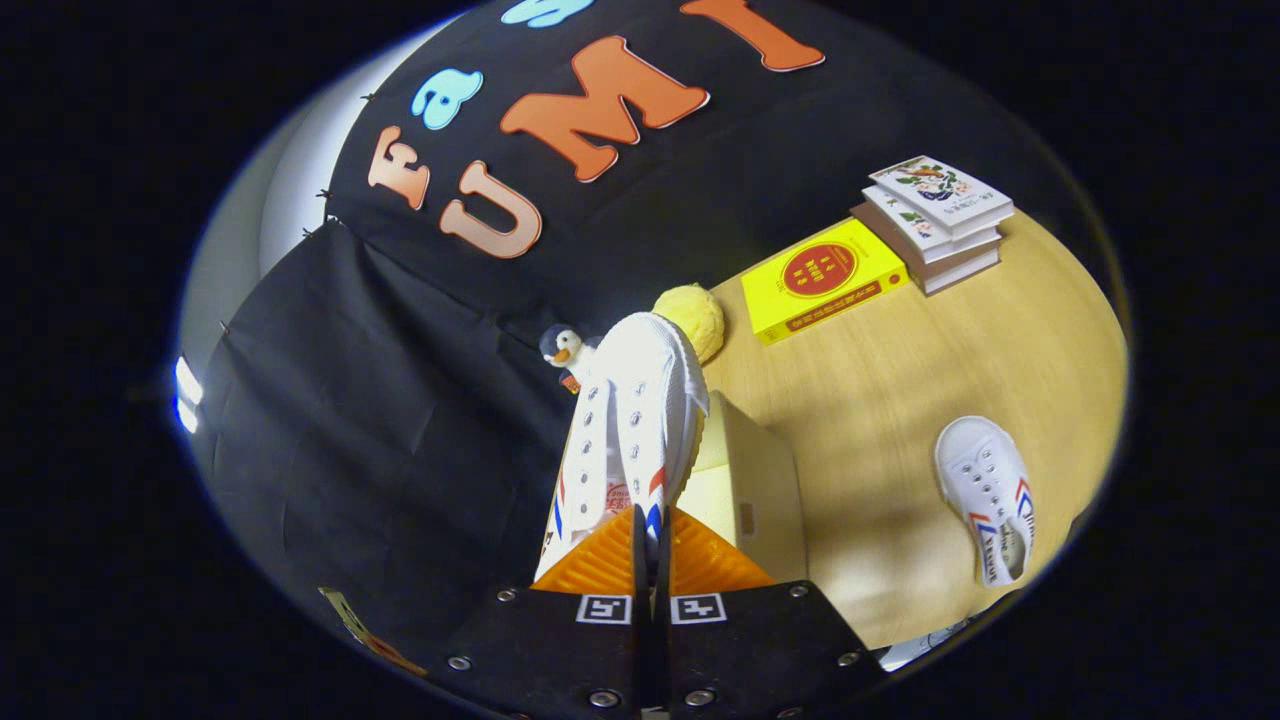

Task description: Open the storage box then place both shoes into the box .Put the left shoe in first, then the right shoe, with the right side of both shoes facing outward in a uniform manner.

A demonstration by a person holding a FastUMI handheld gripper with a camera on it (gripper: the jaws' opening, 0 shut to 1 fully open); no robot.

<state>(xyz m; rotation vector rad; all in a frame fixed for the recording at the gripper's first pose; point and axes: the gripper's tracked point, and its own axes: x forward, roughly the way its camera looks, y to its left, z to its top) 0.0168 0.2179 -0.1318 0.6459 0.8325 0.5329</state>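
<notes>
Your jaws are nearly together at the bottom of the view, clamped on the edge of a white canvas shoe near its heel opening; the gripper holds it lifted so that its toe points away from you, above everything else. You can see its lace eyelets in two rows, a rubber toe cap, and red and blue chevrons on its side by the jaws.

Just beyond the jaws and under the held shoe stands the pale cardboard storage box. You see its plain outer wall and top edge, but the shoe hides its inside, so what it contains cannot be told.

Off to the right of the box, well apart from it, the second white shoe lies flat on the light wood-grain worktop, opening upward, with the same red and blue marks.

Farther on, past the held toe, sit a round, nubbly yellow plush and a small penguin toy beside it. Beyond those lie a flat yellow book and a stack of white books against the black cloth wall.
</notes>
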